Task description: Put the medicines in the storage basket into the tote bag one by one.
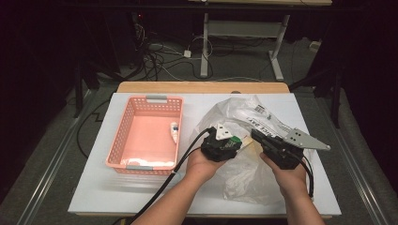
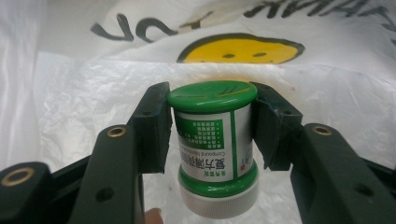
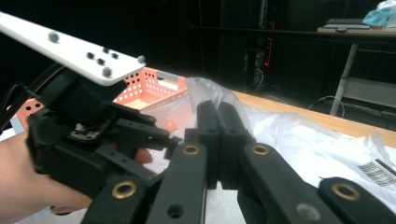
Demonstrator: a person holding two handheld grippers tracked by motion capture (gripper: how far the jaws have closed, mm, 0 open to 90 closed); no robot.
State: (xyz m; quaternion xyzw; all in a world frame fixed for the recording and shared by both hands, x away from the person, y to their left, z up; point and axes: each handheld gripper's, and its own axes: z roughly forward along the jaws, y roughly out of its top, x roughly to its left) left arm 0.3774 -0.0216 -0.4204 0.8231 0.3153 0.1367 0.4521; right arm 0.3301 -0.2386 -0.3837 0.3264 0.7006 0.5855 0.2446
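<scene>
The left gripper (image 2: 212, 126) clamps a green-capped jar (image 2: 215, 147) at the table's centre, against the clear plastic bag (image 1: 248, 140). The right gripper (image 3: 219, 140), at its three o'clock, pinches the bag's film with its jaws pressed together. A pink basket (image 1: 123, 136) sits at nine o'clock, holding a small tube (image 1: 174, 131). The bag's contents are hard to make out.

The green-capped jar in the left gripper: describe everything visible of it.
The small round jar has a glossy green plastic end facing away, a white and green label with Chinese print, a green band and a ribbed white cap nearest the camera. It sits between the left gripper's black pads, which press its sides, in front of the crinkled white plastic bag.
</scene>
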